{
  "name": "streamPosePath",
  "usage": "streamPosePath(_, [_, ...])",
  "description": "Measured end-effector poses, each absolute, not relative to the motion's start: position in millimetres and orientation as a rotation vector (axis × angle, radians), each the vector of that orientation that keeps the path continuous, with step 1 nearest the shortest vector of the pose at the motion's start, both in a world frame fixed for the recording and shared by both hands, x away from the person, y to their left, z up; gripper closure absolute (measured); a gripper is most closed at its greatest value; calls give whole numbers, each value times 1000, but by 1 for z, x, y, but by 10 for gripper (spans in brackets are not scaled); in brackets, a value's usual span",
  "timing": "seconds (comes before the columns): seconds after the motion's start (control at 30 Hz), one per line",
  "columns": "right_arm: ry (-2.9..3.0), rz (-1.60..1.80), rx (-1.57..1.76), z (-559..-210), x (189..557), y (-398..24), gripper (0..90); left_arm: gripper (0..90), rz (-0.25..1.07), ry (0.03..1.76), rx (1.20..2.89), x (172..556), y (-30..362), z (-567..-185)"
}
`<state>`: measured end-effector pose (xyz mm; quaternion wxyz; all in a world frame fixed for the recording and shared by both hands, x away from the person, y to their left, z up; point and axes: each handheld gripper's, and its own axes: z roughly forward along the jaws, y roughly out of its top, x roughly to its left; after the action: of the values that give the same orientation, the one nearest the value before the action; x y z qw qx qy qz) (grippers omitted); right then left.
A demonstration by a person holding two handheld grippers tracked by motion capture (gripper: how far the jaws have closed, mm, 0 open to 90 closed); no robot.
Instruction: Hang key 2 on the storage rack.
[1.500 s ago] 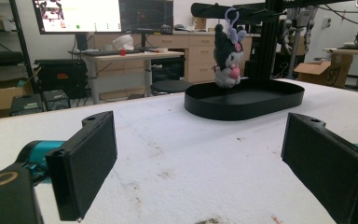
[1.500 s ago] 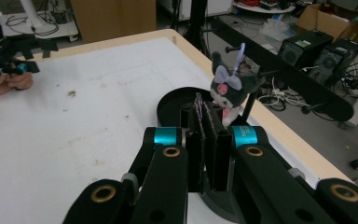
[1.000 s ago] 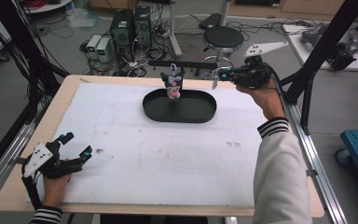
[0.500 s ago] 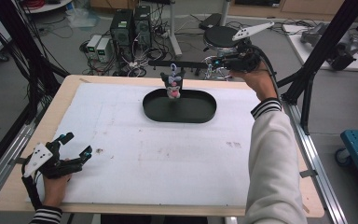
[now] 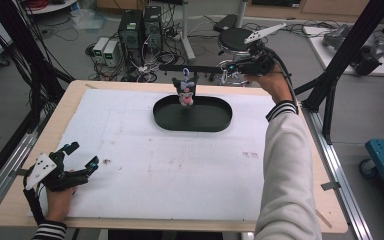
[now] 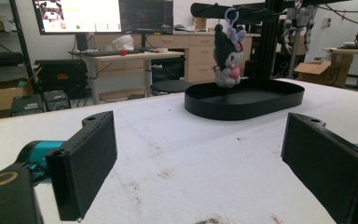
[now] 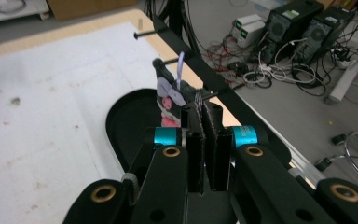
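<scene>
**Q:** One item is in work: where is it, and what is its status?

**A:** The plush (image 5: 185, 93) hangs by its loop from a peg on the rack (image 5: 200, 67). That is the 12 o'clock edge of the surface (image 5: 130, 150) in the high view. It hangs upright over the tray (image 5: 215, 122). Whether its base touches the tray floor cannot be told. No other loose item lies in the tray.

**Q:** State of the right tool?

**A:** The right tool (image 5: 230, 70) is at about 1 o'clock, beyond the far edge and level with the rack. Its jaws are pressed flat together. In the right gripper view the tool (image 7: 204, 109) points at a peg just beside the plush (image 7: 168, 100), at 3 o'clock of it. A thin metal piece shows at the jaw tips. Whether it is gripped cannot be told. The jaws do not hold the plush.

**Q:** State of the left tool?

**A:** The left tool (image 5: 83, 154) rests at 8 o'clock, well apart from the tray. Its jaws are wide and hold nothing. The left gripper view shows the plush (image 6: 227, 65) far off at 12 o'clock.

**Q:** Progress?

**A:** Judged early or mid-way. The plush is on its peg, and the right tool is at the rack. If removal is intended, the loop must be cleared from the peg and the plush lowered into the tray. If hanging was intended, only withdrawal remains.
</scene>
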<state>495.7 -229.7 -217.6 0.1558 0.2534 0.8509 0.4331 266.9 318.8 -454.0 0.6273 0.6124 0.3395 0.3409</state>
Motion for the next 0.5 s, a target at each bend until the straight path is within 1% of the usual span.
streamPosePath(0.5, [2496,1134,747,-235,511,-228,884,108,781,778,1403,267,319,-454])
